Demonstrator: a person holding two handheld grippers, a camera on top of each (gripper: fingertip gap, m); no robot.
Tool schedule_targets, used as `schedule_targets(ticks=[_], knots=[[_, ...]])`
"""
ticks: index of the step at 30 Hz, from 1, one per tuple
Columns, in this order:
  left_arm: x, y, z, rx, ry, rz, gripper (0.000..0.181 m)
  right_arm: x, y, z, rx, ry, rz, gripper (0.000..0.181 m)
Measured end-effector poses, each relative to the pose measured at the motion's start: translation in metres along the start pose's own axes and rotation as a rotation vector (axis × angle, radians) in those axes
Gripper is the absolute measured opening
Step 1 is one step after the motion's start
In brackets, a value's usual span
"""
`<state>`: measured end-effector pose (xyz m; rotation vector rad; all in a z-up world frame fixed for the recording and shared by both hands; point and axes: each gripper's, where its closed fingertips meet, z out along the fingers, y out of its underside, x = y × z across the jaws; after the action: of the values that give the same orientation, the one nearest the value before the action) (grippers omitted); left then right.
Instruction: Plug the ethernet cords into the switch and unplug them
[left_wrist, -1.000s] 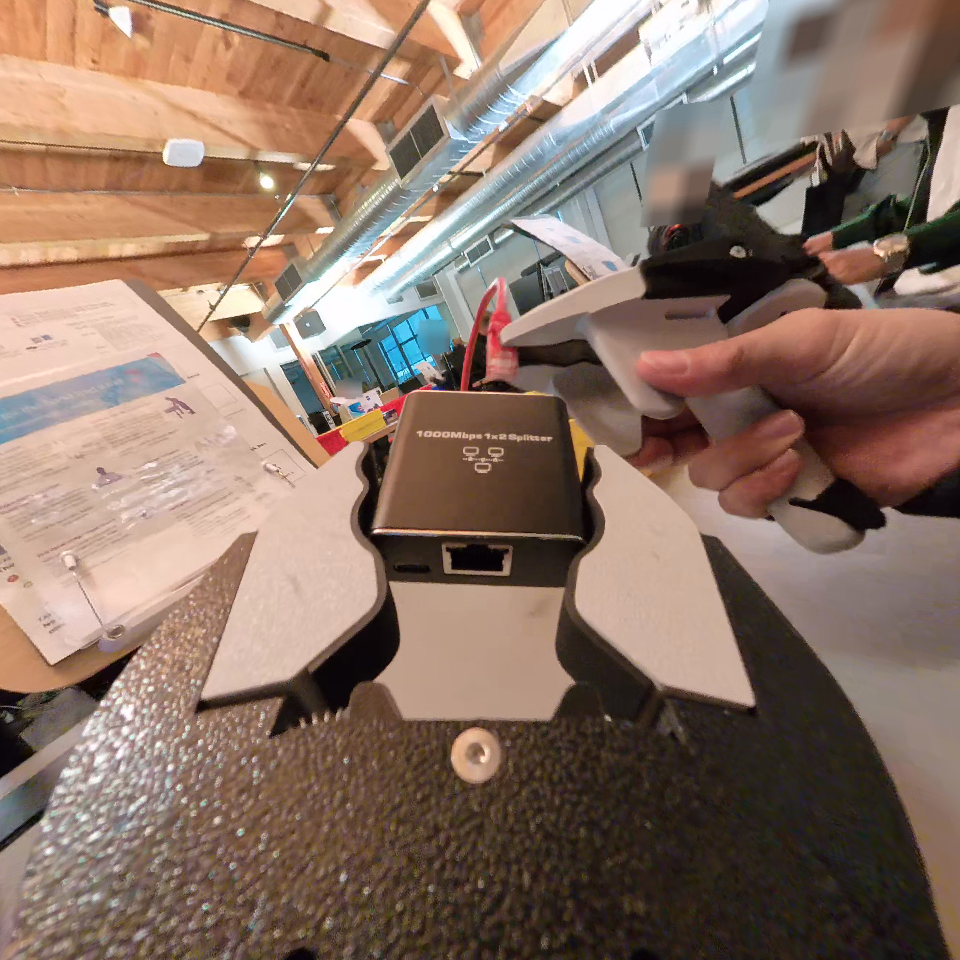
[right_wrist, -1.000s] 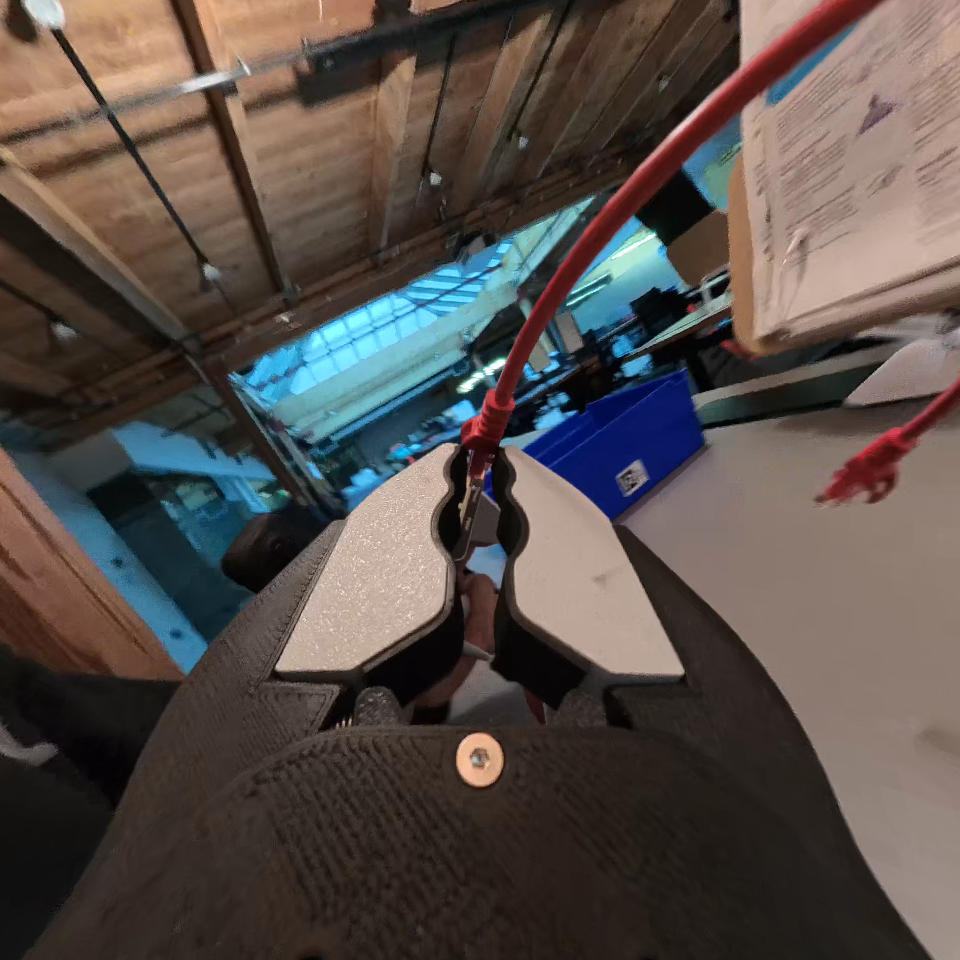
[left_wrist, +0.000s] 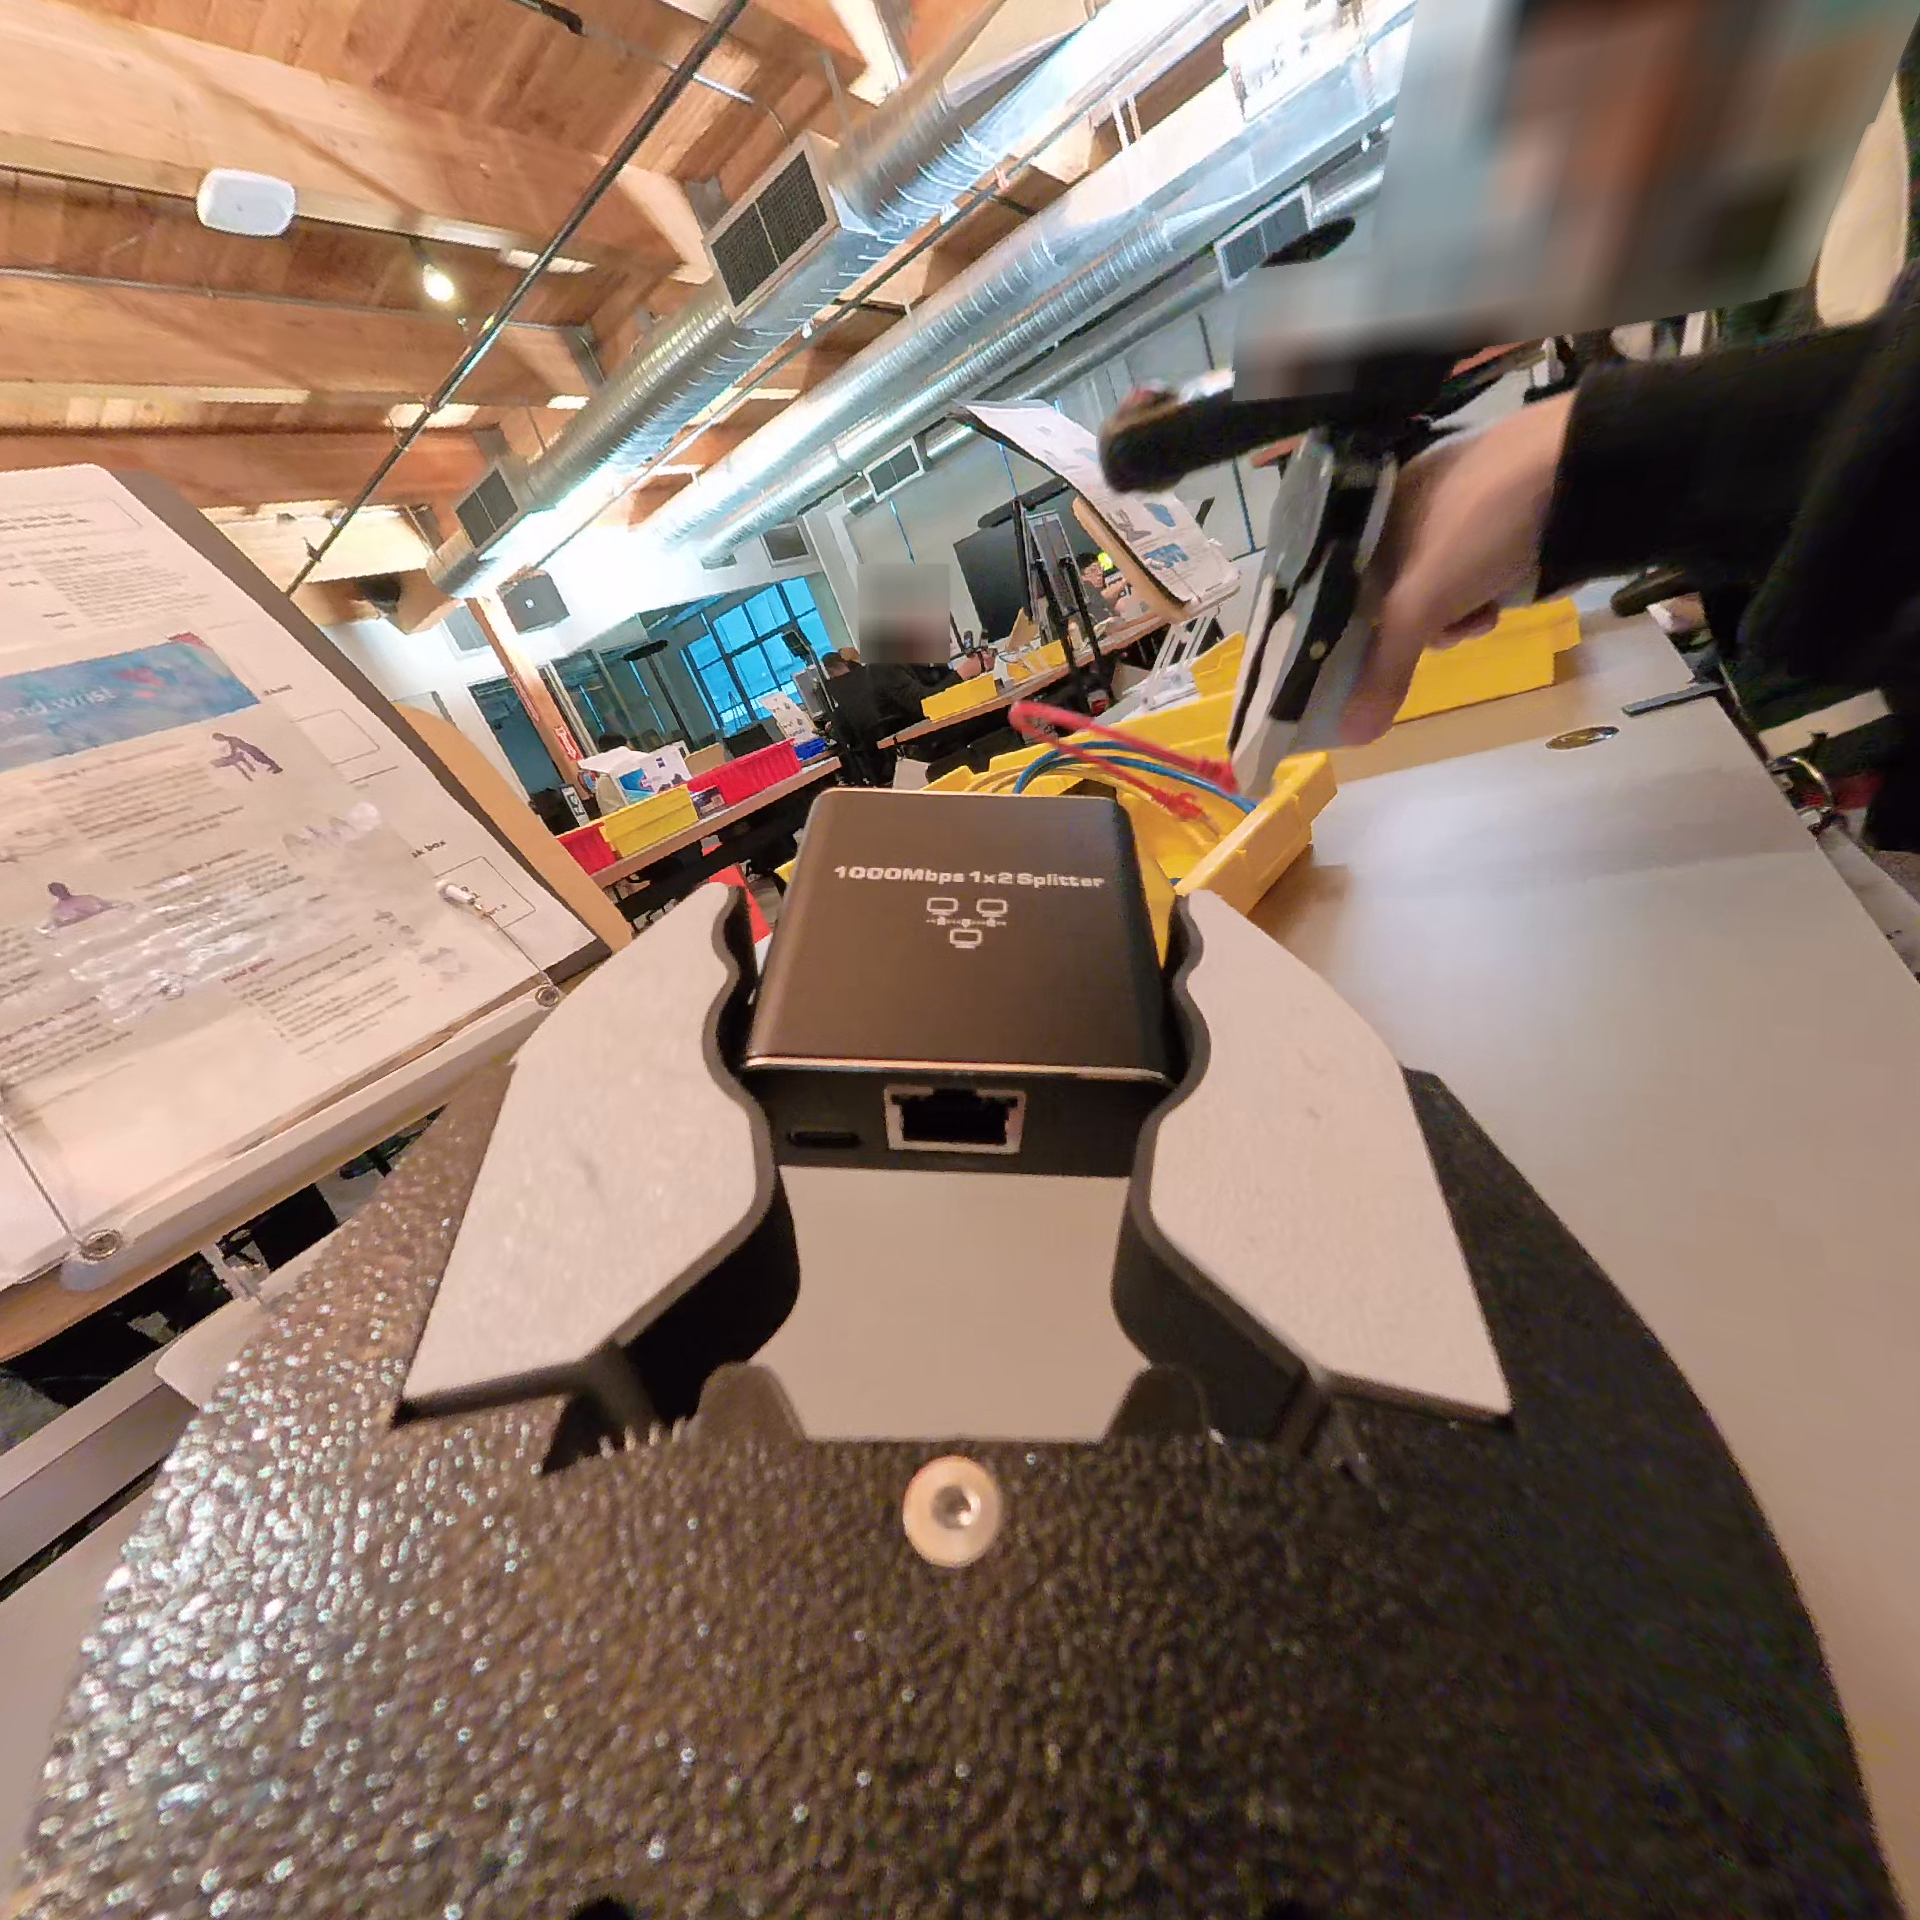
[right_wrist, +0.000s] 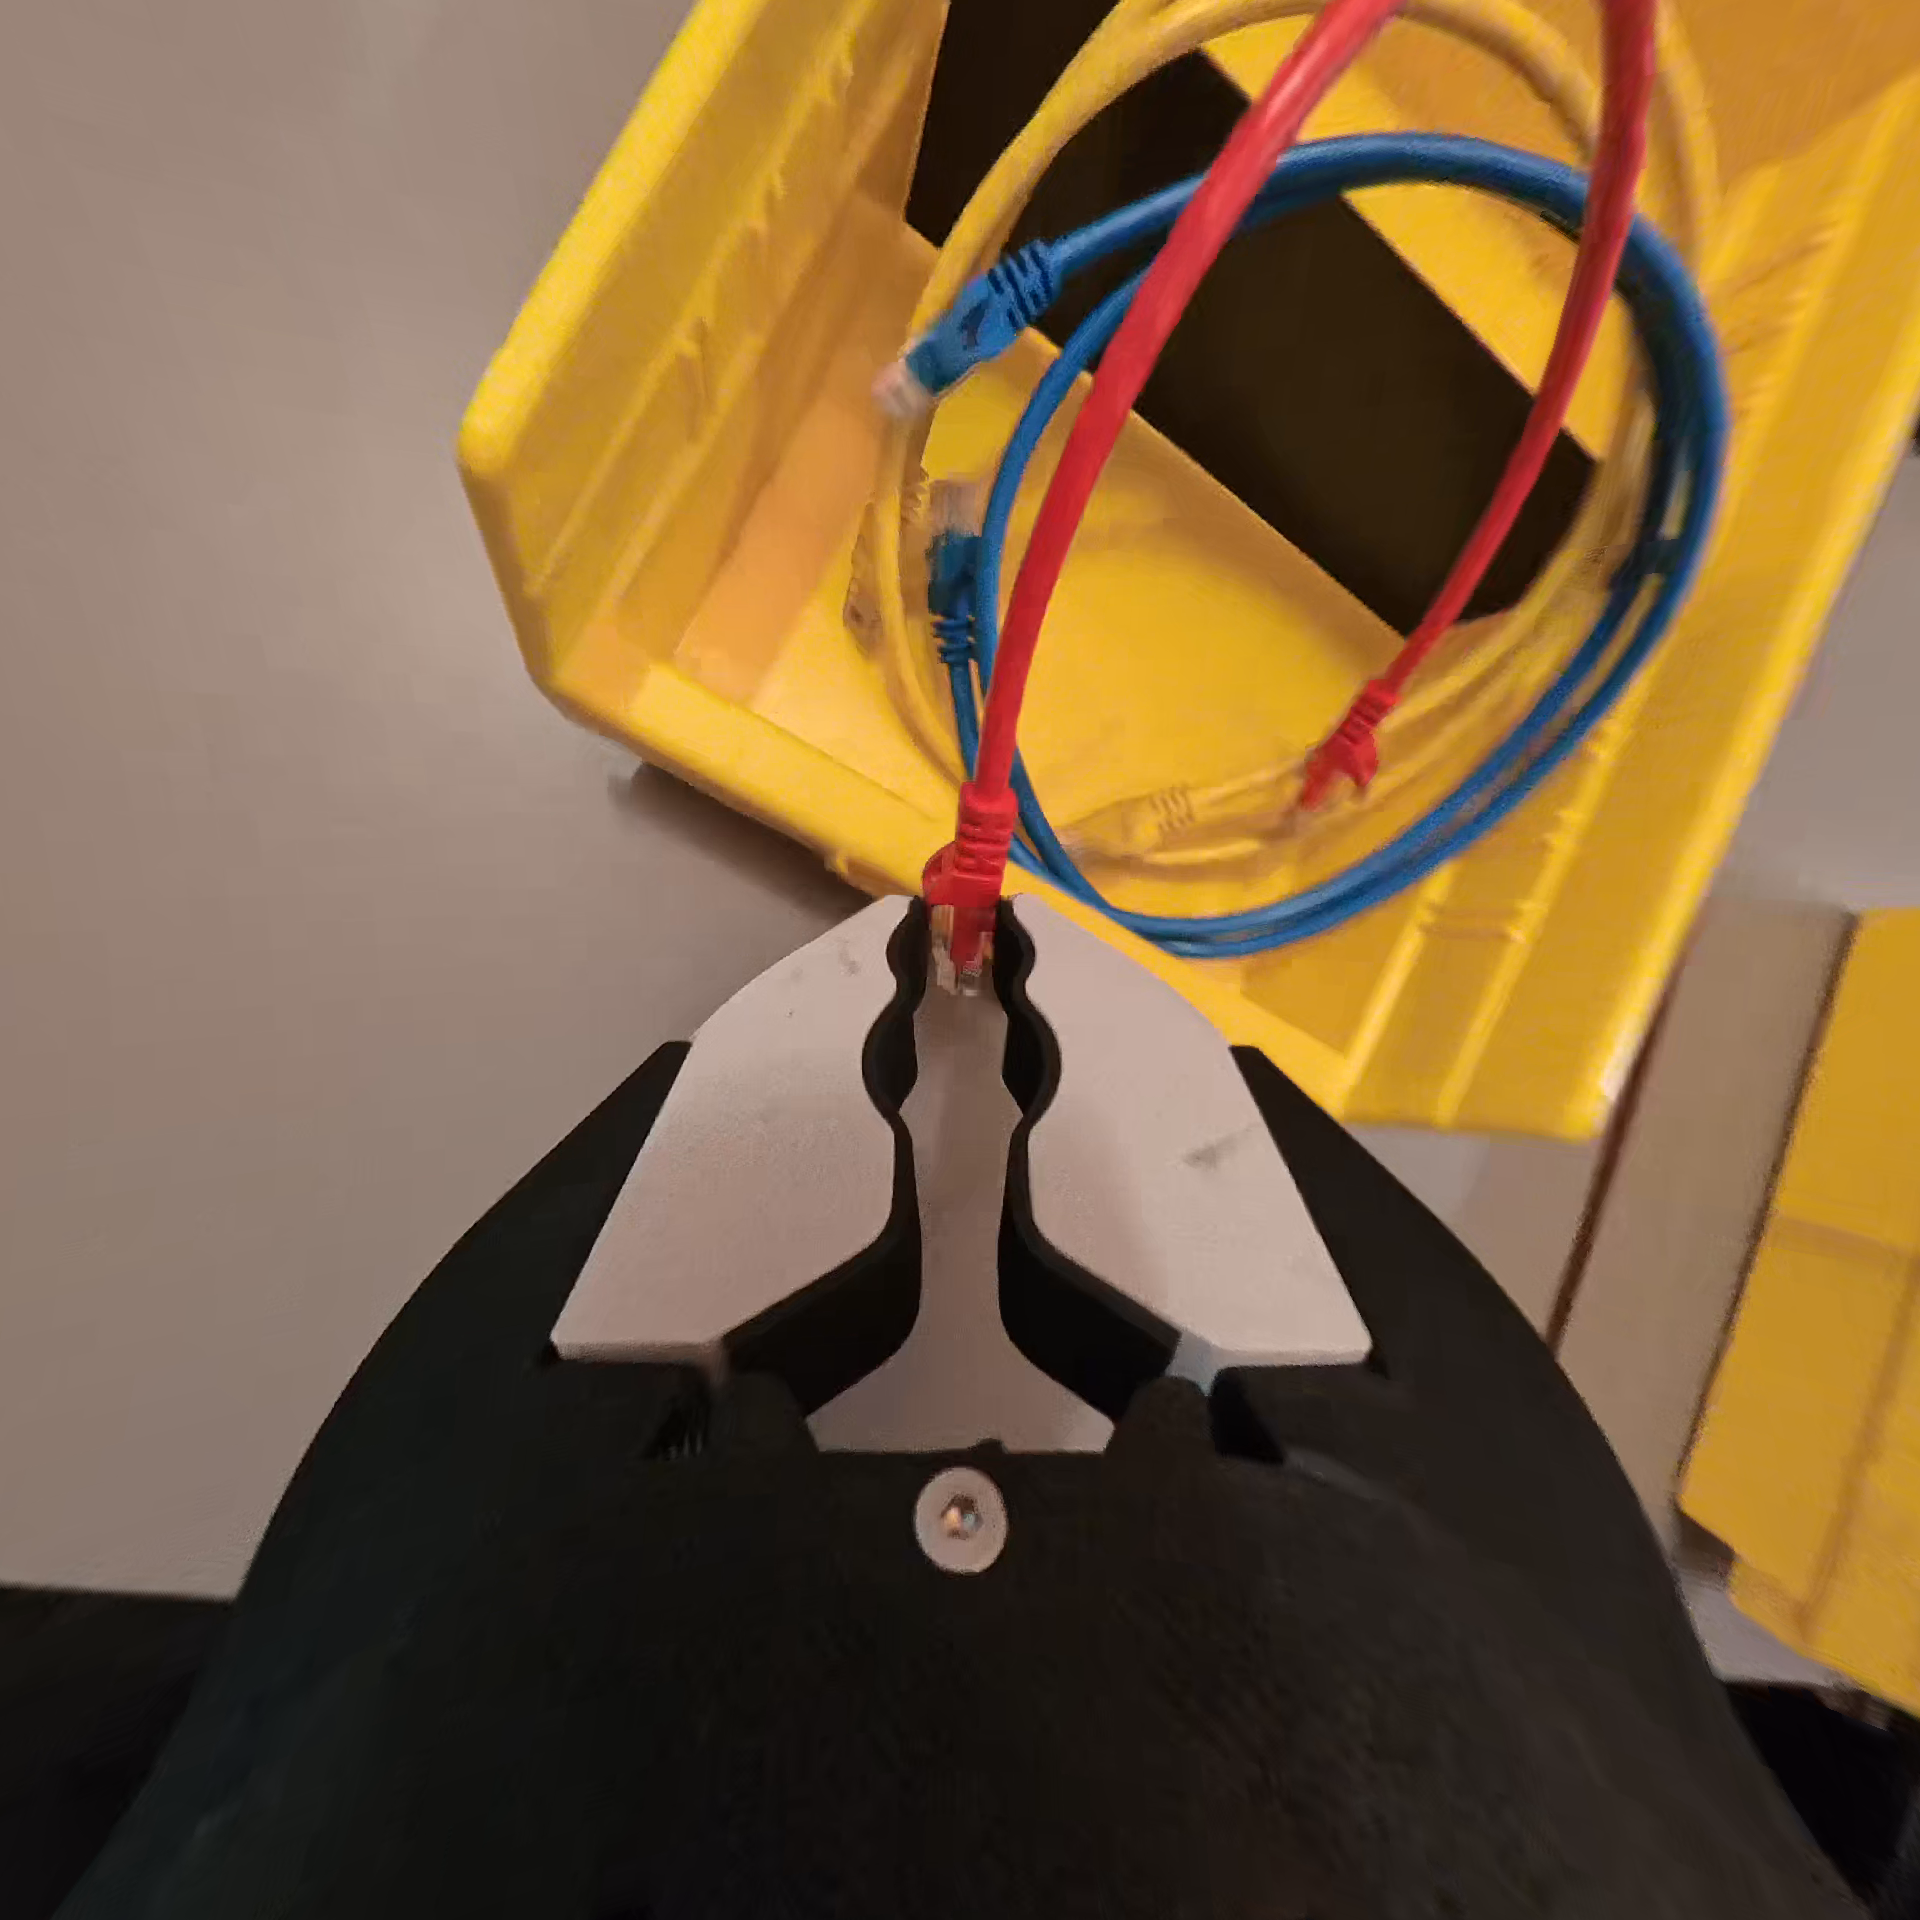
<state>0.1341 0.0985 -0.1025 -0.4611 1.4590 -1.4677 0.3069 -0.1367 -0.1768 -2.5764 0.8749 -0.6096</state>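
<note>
- The left hand-held gripper (left_wrist: 961, 1049), with pale grey finger plates on a black textured body, is closed on the sides of a small black metal box-shaped switch (left_wrist: 961, 935), which sits between the fingertips above the grey worktop (left_wrist: 1558, 1039).
- The switch's near face shows one open network port (left_wrist: 954, 1120), with nothing plugged into it; its far end cannot be seen.
- The right hand-held gripper (right_wrist: 961, 951) is nearly shut, pinching the clear-tipped plug (right_wrist: 961, 951) of a red ethernet cord (right_wrist: 1132, 416) right at the fingertips.
- The red cord rises from the plug, loops out of the top of the right wrist view and comes back down, with its free plug (right_wrist: 1340, 753) hanging over the yellow plastic bin (right_wrist: 644, 436).
- In the bin lie a coiled blue ethernet cord (right_wrist: 1662, 343) and a coiled yellow ethernet cord (right_wrist: 1195, 826); a blue plug (right_wrist: 971, 327) sticks up near the bin's left side.
- A second yellow plastic bin (right_wrist: 1808, 1299) stands just right of the first, on the same worktop.
- In the left wrist view the right hand-held gripper (left_wrist: 1242, 774) points down at the bin beyond the switch, held by a person's hand (left_wrist: 1455, 582) in a dark sleeve.
- A clear-covered printed instruction sheet on a slanted stand (left_wrist: 229, 883) stands left of the switch.
</note>
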Motion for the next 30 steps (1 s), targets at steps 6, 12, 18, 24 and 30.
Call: schedule_targets(ticks=[6,12,18,24,30], knots=[[0.002,0.001,0.0,-0.002,0.007,-0.004,0.075,-0.014,-0.026,0.026,0.088,-0.046,0.005,0.023],[0.004,0.004,0.002,-0.012,0.024,-0.009,0.075,-0.024,-0.059,-0.005,0.39,-0.209,0.168,0.075],[0.008,0.007,0.003,-0.028,0.032,0.008,0.075,-0.094,-0.066,-0.046,0.519,-0.596,0.221,0.068],[0.008,0.008,0.003,-0.022,0.044,-0.021,0.075,-0.036,-0.023,-0.01,0.359,-0.265,0.226,0.06],[0.011,0.007,0.003,-0.029,0.05,-0.003,0.075,-0.032,-0.002,0.023,0.205,-0.033,-0.01,0.048]])
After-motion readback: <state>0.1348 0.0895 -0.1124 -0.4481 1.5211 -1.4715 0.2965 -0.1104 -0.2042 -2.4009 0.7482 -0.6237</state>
